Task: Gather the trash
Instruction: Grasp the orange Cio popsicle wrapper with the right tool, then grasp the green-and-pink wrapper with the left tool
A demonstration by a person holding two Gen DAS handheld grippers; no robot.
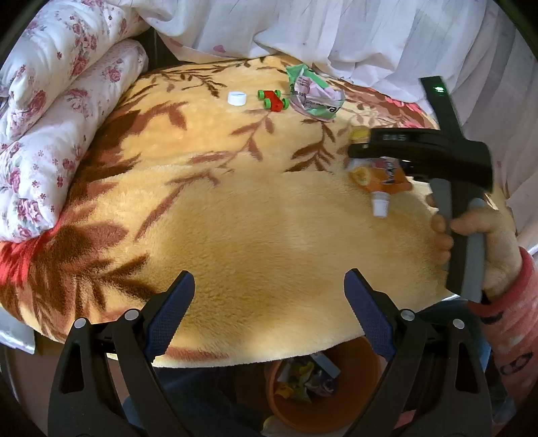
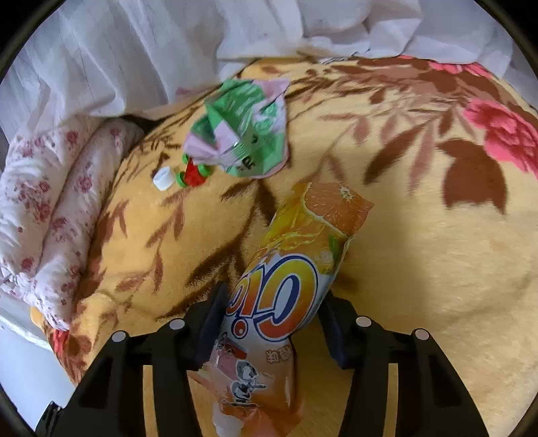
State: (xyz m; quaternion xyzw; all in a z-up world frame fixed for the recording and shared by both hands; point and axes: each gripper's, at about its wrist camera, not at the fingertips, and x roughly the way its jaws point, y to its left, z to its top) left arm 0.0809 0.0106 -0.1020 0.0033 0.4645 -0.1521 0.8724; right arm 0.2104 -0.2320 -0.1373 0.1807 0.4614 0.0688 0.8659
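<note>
My right gripper [image 2: 274, 307] is shut on an orange juice pouch [image 2: 296, 265] and holds it just above the yellow floral blanket [image 2: 420, 269]. In the left wrist view the right gripper [image 1: 373, 158] holds the pouch [image 1: 380, 181] at the right, spout down. My left gripper [image 1: 269, 299] is open and empty over the blanket's near edge. A crumpled green and pink wrapper [image 1: 314, 92] [image 2: 242, 131] and a white bottle cap [image 1: 237, 98] [image 2: 163, 178] lie at the far side, with a red toy car [image 1: 273, 100] [image 2: 194, 173] between them.
An orange bin [image 1: 322, 400] holding several wrappers stands below the blanket's near edge [image 1: 269, 356]. A folded floral quilt [image 1: 50, 134] lies at the left. White bedding [image 1: 336, 30] is piled at the back.
</note>
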